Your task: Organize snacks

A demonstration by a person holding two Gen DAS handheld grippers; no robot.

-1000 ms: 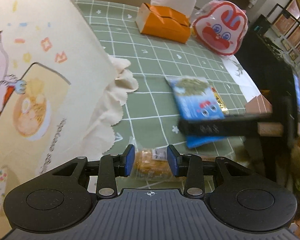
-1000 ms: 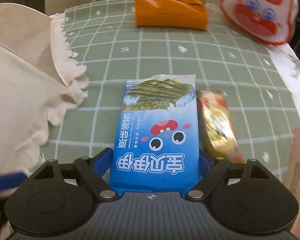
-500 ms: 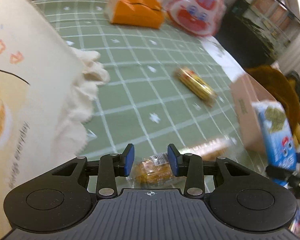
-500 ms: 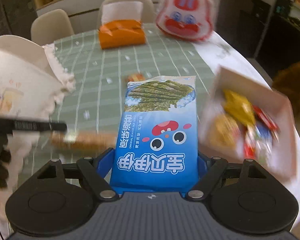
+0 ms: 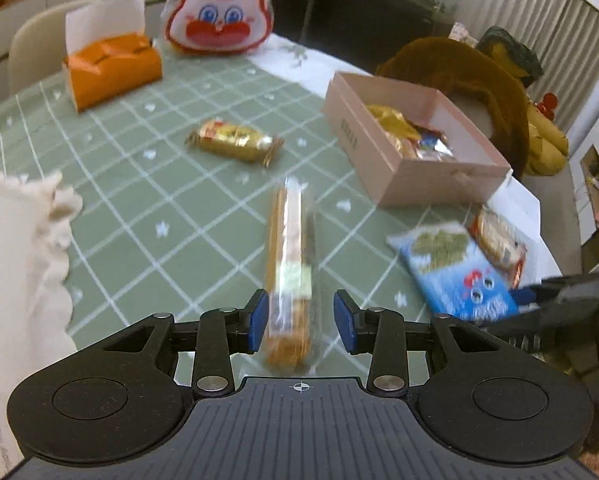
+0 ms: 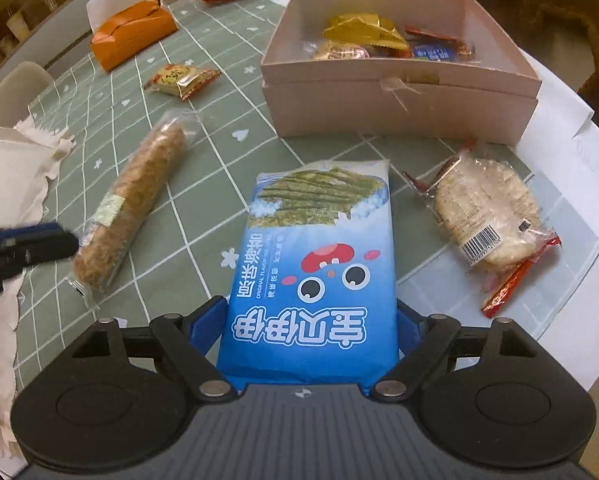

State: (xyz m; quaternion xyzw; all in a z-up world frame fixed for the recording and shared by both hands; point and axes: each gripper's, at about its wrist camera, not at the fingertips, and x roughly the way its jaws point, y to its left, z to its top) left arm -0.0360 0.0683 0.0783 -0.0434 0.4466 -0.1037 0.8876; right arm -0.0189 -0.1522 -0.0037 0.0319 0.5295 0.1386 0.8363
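The blue seaweed pack (image 6: 315, 264) stood lengthwise between the right gripper's (image 6: 311, 320) jaws. A long clear-wrapped biscuit roll (image 6: 133, 204) lay between the left gripper's (image 5: 301, 322) pads (contact unclear). A gold snack (image 5: 235, 144) lay alone on the green cloth; a round cracker (image 6: 487, 212) lay just before the pink box (image 6: 399, 108), which held several wrapped snacks.

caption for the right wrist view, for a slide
Right gripper holds blue seaweed snack pack before the pink snack box.
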